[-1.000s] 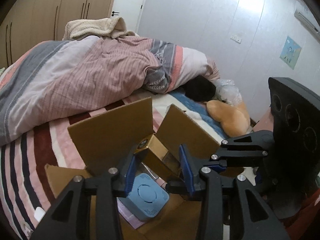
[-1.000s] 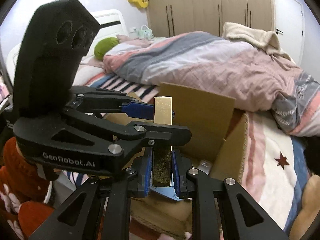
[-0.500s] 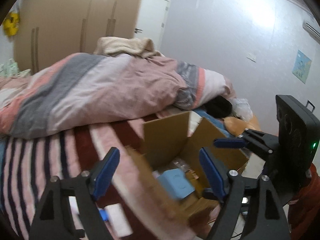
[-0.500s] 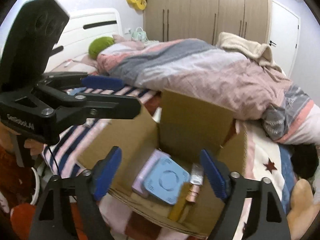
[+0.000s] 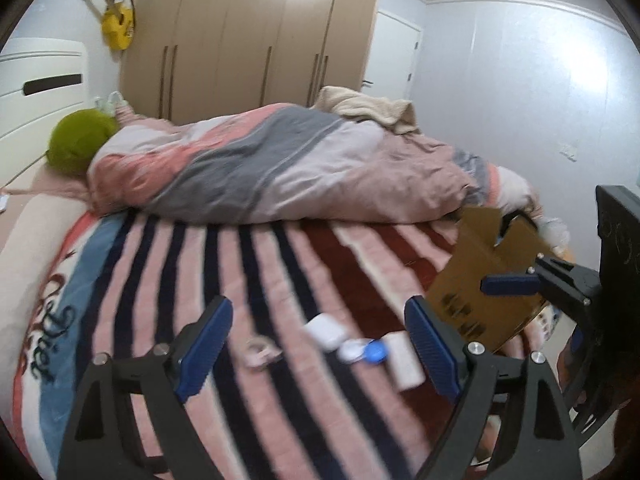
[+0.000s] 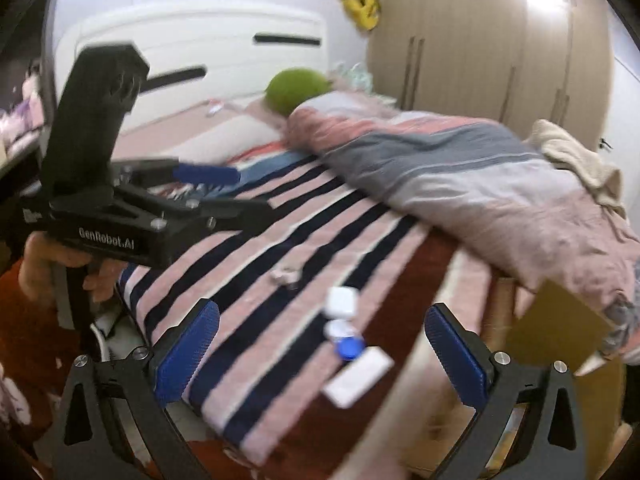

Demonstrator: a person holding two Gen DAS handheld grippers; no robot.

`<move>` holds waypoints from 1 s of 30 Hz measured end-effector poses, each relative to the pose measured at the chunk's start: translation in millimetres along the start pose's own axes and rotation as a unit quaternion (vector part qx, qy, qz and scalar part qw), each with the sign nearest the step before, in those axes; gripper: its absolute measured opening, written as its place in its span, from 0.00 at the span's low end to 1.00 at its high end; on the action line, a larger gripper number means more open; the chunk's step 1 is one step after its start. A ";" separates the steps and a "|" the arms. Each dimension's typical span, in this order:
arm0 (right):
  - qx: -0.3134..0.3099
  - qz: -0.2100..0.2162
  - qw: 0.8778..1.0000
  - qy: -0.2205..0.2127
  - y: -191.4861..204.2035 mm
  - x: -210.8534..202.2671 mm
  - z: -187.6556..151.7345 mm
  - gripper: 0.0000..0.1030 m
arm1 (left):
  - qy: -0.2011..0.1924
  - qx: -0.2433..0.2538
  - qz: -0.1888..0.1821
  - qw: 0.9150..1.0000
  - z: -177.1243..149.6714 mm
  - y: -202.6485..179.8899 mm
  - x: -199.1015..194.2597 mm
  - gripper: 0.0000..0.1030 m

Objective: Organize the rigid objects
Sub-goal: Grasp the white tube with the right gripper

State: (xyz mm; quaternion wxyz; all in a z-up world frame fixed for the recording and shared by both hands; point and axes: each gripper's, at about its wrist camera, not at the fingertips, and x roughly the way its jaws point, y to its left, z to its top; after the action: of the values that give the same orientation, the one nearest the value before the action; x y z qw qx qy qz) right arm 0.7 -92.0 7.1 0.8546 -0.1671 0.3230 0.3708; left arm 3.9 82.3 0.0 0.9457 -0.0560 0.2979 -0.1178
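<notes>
Both tongs, the left gripper [image 5: 316, 348] and right gripper [image 6: 322, 350], gape wide and empty, so the small white case [image 5: 326, 331] just ahead could slip off the soft blanket [image 5: 168, 272] if pinched crookedly.

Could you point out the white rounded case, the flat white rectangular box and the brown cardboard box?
white rounded case [image 5: 326, 332], left wrist view, top face.
flat white rectangular box [image 6: 357, 376], right wrist view, flat top.
brown cardboard box [image 5: 476, 280], left wrist view, side flap.

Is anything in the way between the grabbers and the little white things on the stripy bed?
Nothing visible is. Both the left gripper and right gripper are open and empty above the striped blanket. The white case, blue-and-white case and flat white box lie in the open, beside the cardboard box.
</notes>
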 end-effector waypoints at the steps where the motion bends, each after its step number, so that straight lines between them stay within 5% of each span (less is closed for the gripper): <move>1: 0.009 0.005 1.000 0.016 7.4 15.7 -3.0 1.00 | 0.002 0.001 0.004 1.000 -6.9 5.8 0.9 0.84; 6: 0.067 -0.018 0.993 0.098 4.0 76.1 -30.8 0.87 | 0.016 0.001 0.001 1.000 -34.0 25.5 10.2 0.84; 11: 0.110 -0.111 0.975 0.156 -23.5 121.9 -63.3 0.82 | 0.027 -0.006 -0.006 1.000 -47.5 37.6 17.3 0.84; 15: 0.120 -0.141 0.964 0.190 -43.7 146.6 -78.4 0.58 | 0.027 -0.010 -0.014 1.000 -47.5 39.4 20.7 0.84; 19: 0.076 -0.145 0.972 0.171 -43.6 143.5 -80.6 0.30 | 0.028 -0.005 -0.019 0.999 -47.6 36.0 22.1 0.84; 30: 0.013 -0.038 0.996 0.081 6.0 86.5 -42.8 0.30 | 0.040 -0.013 -0.098 0.994 -35.9 5.0 22.6 0.84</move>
State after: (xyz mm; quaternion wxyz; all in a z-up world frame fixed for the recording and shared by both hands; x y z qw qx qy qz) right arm 22.7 -64.9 -83.1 0.8411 -0.1978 0.3892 0.3194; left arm 2.1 80.1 -42.6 0.9161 -0.0925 0.3302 -0.2080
